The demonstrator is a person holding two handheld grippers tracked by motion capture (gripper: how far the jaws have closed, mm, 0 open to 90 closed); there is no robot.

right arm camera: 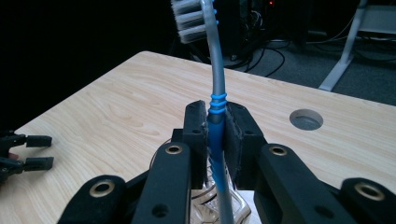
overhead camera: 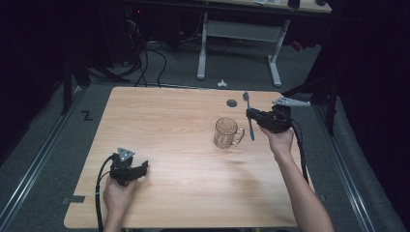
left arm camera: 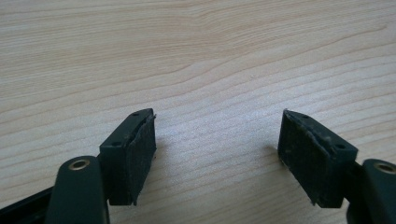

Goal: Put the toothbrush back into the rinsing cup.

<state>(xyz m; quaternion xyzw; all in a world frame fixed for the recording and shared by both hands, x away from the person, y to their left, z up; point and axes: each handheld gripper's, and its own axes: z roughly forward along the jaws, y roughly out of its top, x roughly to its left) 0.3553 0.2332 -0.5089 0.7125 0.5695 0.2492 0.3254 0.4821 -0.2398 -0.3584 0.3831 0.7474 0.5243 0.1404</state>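
toothbrush point(right arm camera: 215, 126) clamped upright in right gripper point(right arm camera: 215, 140)

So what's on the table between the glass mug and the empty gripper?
Nothing: the high view shows bare wood between the glass mug and the left gripper.

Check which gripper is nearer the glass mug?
Right. The right gripper, shut on the toothbrush, is just right of the glass mug. The left gripper rests open at the table's near-left, far off.
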